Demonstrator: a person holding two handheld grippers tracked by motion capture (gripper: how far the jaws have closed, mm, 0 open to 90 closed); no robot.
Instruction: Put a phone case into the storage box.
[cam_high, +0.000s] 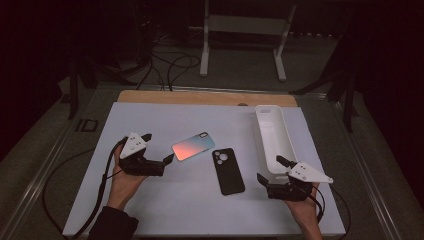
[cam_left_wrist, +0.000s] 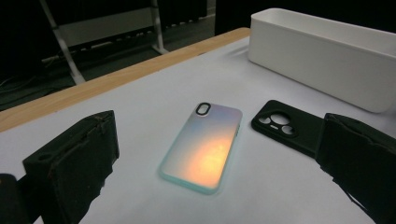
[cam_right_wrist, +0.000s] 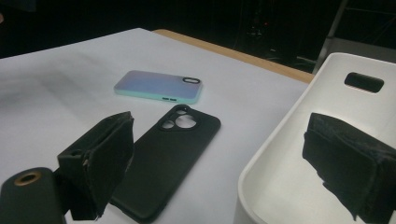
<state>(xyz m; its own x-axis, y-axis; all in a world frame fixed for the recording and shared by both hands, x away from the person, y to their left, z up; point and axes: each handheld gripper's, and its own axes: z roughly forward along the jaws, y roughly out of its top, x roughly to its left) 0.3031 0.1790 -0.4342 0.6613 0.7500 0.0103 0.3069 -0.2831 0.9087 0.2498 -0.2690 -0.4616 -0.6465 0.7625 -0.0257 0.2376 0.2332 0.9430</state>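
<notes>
High view: my left gripper (cam_high: 159, 149) gapes wide beside the iridescent case (cam_high: 193, 146); right gripper (cam_high: 270, 169) gapes wide, straddling the tray (cam_high: 272, 137) wall.

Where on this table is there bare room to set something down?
The widest bare patches are the far left of the white table, beyond the left gripper, and the near edge between both hands. It is crowded mid-table, where the iridescent case, black case and white bin sit close.
</notes>
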